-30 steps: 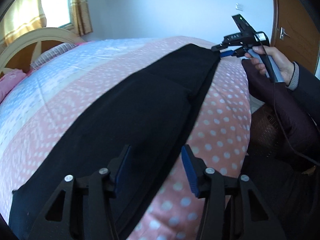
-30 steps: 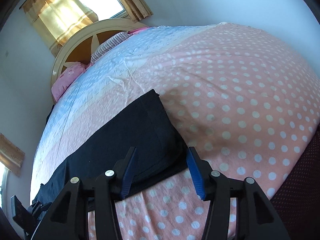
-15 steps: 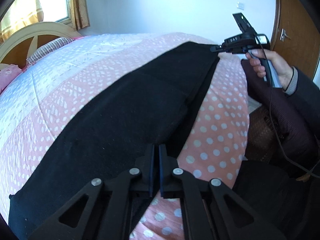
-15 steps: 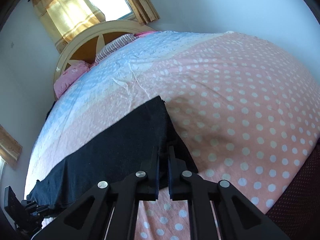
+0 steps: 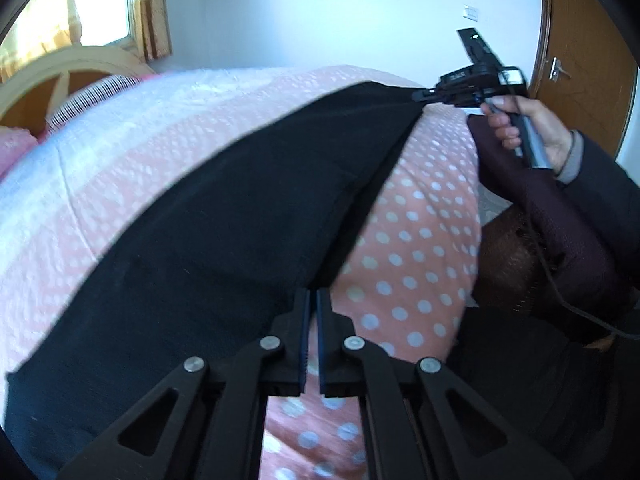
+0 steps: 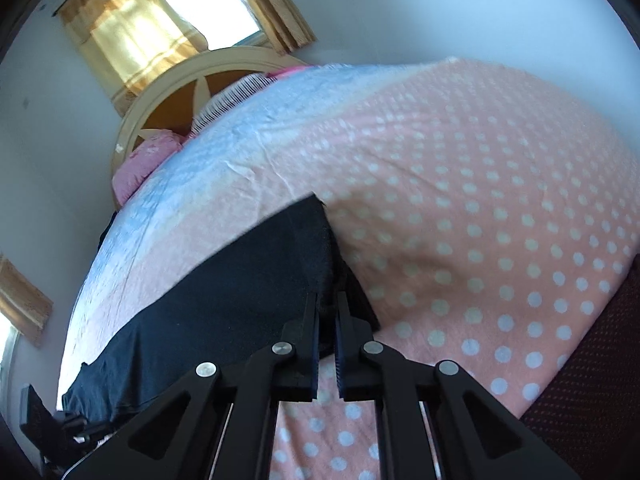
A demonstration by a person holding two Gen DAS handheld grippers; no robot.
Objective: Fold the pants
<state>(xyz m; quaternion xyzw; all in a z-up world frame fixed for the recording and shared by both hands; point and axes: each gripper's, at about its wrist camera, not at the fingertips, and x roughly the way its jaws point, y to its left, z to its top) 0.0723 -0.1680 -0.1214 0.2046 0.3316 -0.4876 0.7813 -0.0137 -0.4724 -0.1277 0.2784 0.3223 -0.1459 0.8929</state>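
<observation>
Black pants are lying stretched in a long band across the polka-dot bedspread near the bed's edge, and both grippers are pinching them at opposite ends. In the left wrist view, the left gripper is showing its jaws pressed together on the near edge of the fabric, with only a thin slit between the blue pads. In the right wrist view, the right gripper is clamping the corner of the other end in the same way, jaws drawn close on the dark cloth. From the left camera, the right gripper is appearing at the far tip of the pants, and the person's hand is wrapping around its handle, a dark sleeve trailing behind it. From the right camera, the left gripper is sitting at the lower left, at the distant end of the garment. Beyond the pants, the bedspread is shifting from pink dots to pale blue, a pink pillow is resting against the curved wooden headboard, yellow curtains are hanging at the window, and a wooden door is standing at the right.
</observation>
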